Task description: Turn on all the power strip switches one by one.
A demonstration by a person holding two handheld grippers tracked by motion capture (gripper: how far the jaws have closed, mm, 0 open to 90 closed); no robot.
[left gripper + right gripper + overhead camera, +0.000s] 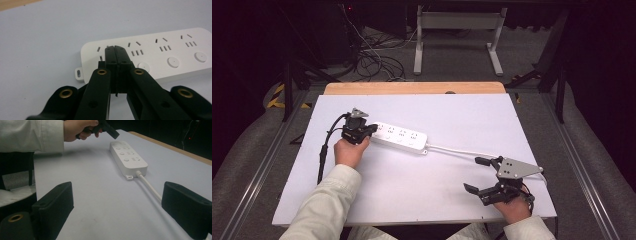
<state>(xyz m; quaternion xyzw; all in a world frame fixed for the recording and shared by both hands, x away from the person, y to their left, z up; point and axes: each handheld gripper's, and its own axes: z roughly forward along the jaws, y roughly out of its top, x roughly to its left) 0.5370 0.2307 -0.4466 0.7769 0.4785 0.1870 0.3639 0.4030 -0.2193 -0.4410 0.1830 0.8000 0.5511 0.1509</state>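
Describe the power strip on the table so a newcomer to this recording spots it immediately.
On the white-topped table, look left of centre: a long white plastic power strip lies flat, with four socket groups and round buttons. A white cable runs from its end toward the open right tongs; the shut left tongs sit over its other end.

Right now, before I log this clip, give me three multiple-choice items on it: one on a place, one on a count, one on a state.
1. Where do the left gripper's shut tips sit?
A. Over the power strip's end away from its cable
B. On the cable
C. Off the table

2. How many round buttons does the strip show in the left gripper view?
A. One
B. Three
C. Six

3. How do the right gripper's jaws stand?
A. Shut on the cable
B. Wide apart, holding nothing
C. Shut on the strip

Answers: 1 A, the tips meet above the strip's outermost socket, opposite the white cable. 2 B, three buttons show beside the sockets. 3 B, both jaws stand far apart over the bare white table.
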